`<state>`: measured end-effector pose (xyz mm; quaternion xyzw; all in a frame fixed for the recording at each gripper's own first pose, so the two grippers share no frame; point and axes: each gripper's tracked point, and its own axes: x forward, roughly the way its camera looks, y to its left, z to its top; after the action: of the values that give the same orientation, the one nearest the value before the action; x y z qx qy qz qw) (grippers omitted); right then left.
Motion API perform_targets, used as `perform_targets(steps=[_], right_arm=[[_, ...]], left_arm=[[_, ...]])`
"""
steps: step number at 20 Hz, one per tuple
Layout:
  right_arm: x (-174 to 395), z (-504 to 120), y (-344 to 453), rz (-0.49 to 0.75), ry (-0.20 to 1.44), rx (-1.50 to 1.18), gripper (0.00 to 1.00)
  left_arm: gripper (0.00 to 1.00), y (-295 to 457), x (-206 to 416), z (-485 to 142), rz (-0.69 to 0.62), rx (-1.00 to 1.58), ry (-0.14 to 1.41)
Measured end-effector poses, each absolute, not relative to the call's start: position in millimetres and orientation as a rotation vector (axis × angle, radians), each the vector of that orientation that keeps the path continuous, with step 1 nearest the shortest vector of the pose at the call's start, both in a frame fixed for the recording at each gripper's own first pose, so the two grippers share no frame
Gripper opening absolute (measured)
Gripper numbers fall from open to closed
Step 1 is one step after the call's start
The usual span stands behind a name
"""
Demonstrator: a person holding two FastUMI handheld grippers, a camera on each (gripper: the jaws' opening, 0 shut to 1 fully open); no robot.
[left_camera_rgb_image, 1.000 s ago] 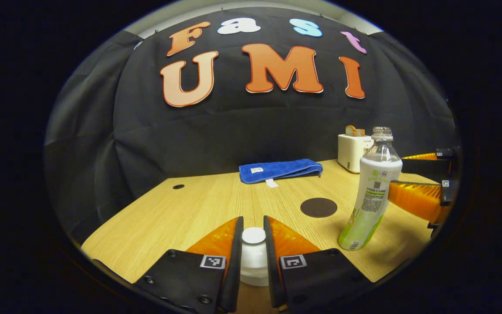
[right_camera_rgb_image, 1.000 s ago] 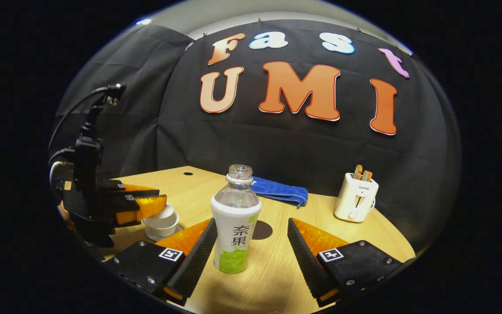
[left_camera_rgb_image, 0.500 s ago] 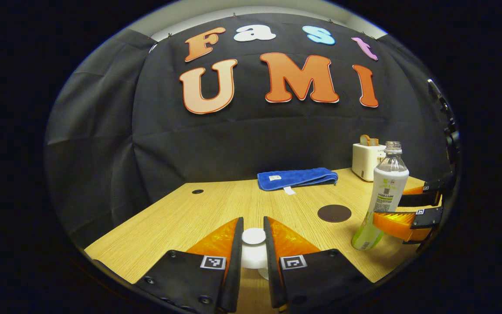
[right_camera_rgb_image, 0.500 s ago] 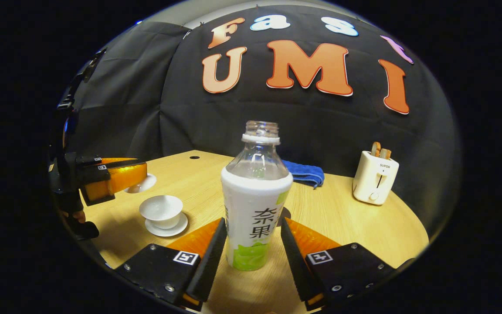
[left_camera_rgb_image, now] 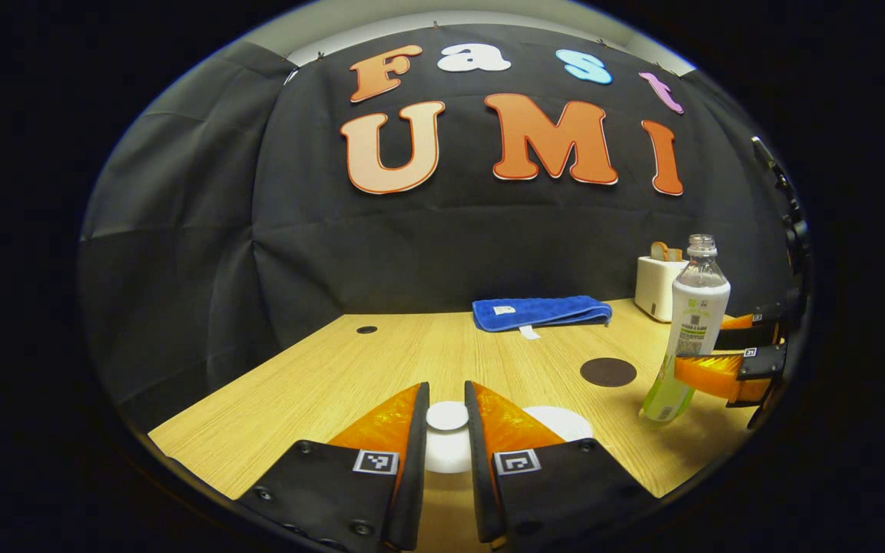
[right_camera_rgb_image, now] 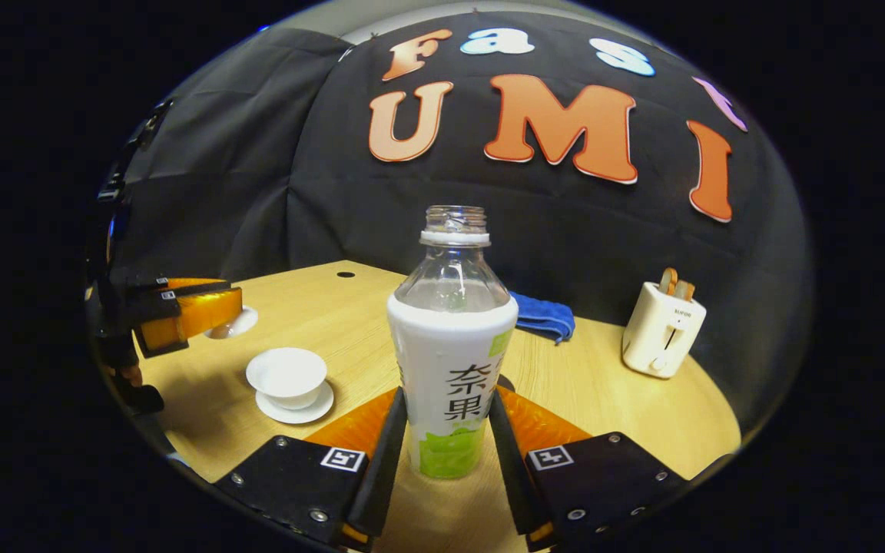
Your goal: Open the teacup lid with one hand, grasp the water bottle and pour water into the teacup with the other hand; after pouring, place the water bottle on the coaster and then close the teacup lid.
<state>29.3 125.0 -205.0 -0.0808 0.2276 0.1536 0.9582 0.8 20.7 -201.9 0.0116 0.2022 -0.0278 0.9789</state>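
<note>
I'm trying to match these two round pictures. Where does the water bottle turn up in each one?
Left gripper view: the water bottle stands at the far right, held between the right gripper's fingers.
Right gripper view: the same bottle stands upright in the centre foreground, its lower part between that gripper's own fingers.
Shared landmark: the white toaster at the back of the table, to the bottle's left in the left gripper view and to its right in the right gripper view.

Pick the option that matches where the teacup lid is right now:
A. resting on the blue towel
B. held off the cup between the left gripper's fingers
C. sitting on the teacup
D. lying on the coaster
B: the left gripper pinches the lid by its knob, and the teacup stands uncovered on its saucer.
</note>
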Motion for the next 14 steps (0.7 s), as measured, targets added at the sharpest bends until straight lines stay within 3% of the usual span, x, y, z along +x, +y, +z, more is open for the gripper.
perform_targets(steps=[1, 7, 14], right_arm=[[30.4, -205.0, 120.5, 0.303, 0.462, -0.214, 0.63], [46.8, -203.2, 116.3, 0.311, 0.449, -0.464, 0.63], [54.5, -204.6, 125.0, 0.331, 0.38, -0.744, 0.63]], left_arm=[[0.31, 25.9, -0.6, -200.7, -0.047, 0.022, 0.406], [0.28, 57.7, -7.0, -206.6, 0.014, 0.011, 0.418], [0.31, 81.7, -16.6, -215.3, 0.061, 0.021, 0.433]])
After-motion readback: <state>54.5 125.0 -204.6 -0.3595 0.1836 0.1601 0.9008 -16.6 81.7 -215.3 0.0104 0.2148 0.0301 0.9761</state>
